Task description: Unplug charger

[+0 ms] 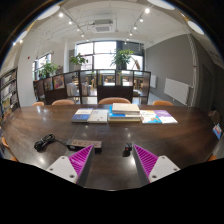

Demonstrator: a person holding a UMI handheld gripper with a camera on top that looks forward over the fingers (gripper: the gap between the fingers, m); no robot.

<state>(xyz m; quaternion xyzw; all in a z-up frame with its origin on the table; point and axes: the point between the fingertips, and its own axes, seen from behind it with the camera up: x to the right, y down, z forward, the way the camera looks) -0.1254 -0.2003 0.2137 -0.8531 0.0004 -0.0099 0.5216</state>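
Observation:
A small dark charger [128,150] stands on the dark wooden table [110,135], just ahead of my gripper [113,160] and close to the right finger's pad [146,160]. My fingers are spread wide with nothing between them; the left pad [81,159] is well apart from the charger. A black coiled cable [45,142] lies on the table off to the left, beyond the left finger. I cannot tell whether it joins the charger.
Books and papers [122,116] lie in a row across the table's middle, beyond the fingers. Wooden chairs [113,101] stand along the far side. A shelf unit with plants [96,82] and windows lies behind.

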